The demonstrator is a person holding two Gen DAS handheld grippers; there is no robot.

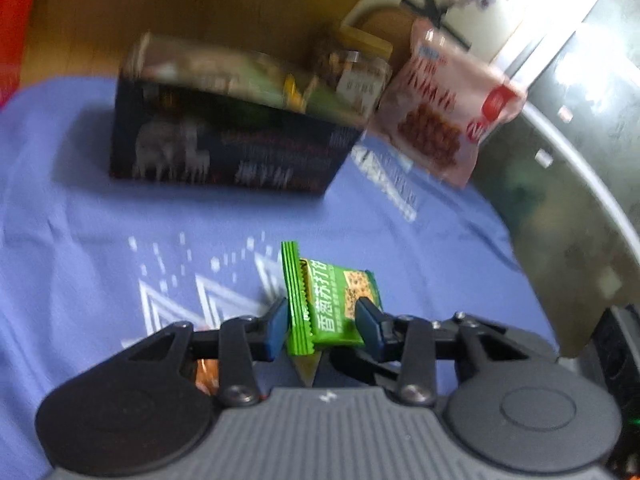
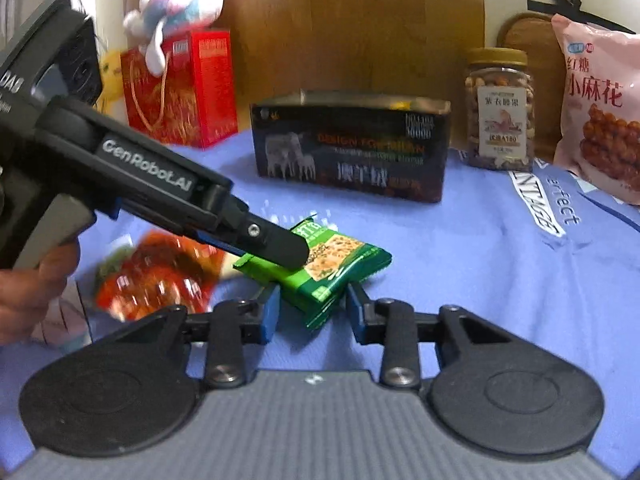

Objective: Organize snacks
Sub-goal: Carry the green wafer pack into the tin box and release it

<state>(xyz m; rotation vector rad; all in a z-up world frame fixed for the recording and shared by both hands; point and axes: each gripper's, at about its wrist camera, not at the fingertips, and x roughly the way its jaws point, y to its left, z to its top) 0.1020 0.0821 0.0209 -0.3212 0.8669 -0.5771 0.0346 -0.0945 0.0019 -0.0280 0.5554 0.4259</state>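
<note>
My left gripper [image 1: 322, 322] is clamped on the green foil cracker packet [image 1: 332, 304], lower centre of frame. My right gripper [image 2: 310, 312] brackets the packet's near corner; contact unclear. Dark printed open-top box [image 2: 352, 148] sits upper centre on blue cloth [image 2: 480, 264].

The snack pack [image 2: 320, 270] is bright green with a picture of a speckled yellow cracker on it. The cloth [image 2: 460, 272] under it is soft blue with white letters and white zigzag lines. The box [image 2: 352, 148] is black with white sheep and orange words. The big bag [image 2: 600, 108] is pink with brown twists. The gift bag [image 2: 180, 88] is red with gold marks. The jar [image 2: 499, 110] has a gold lid. The gripper pads [image 1: 280, 328] are dark blue.
</note>
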